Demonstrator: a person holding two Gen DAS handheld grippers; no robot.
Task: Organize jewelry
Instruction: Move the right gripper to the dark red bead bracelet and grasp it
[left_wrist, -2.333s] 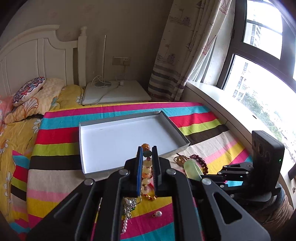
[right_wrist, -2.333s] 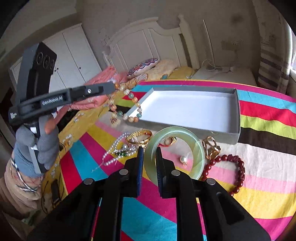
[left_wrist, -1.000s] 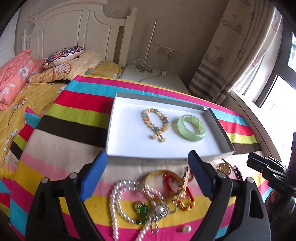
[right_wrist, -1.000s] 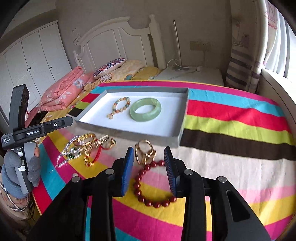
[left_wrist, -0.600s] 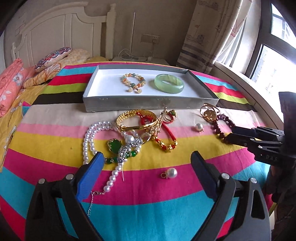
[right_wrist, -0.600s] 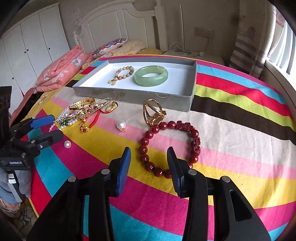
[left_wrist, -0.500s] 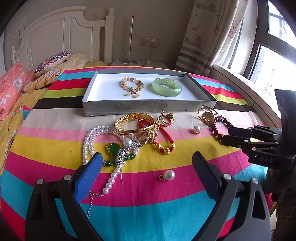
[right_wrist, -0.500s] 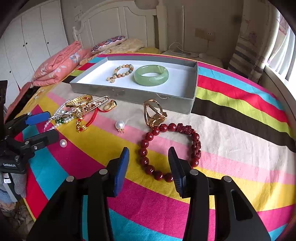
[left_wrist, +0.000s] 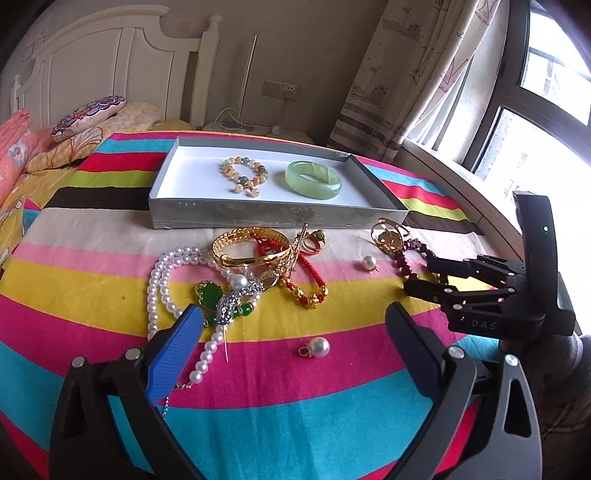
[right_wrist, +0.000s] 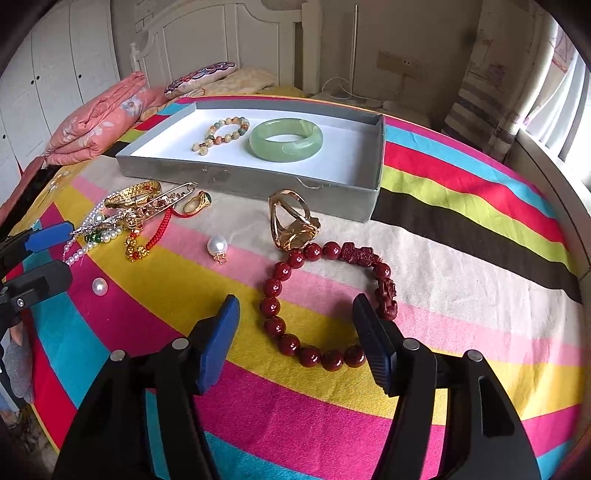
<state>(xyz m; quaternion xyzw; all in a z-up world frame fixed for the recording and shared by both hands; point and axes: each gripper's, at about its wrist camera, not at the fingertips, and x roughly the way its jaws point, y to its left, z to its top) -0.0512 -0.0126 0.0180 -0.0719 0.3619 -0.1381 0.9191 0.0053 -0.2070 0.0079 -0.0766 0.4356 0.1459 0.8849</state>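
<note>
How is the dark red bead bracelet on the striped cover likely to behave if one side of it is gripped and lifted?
The red bead bracelet is separate strung beads, so it would probably sag and swing rather than hold its loop. The glossy round beads may slip between the flat pads of the open right tool. The carved beads might grip better.

Right claw (right_wrist: 295, 334) stood spread wide, low over the striped bedspread (right_wrist: 461, 236), straddling the near arc of the red bead bracelet (right_wrist: 325, 306). Gold ring (right_wrist: 291, 221) touched the bracelet's far side. Gray tray (right_wrist: 373, 184) beyond held a jade bangle (right_wrist: 286, 139) and a pale bead bracelet (right_wrist: 221, 133), apart. Loose pearl pendant (right_wrist: 217, 245) lay left.
</note>
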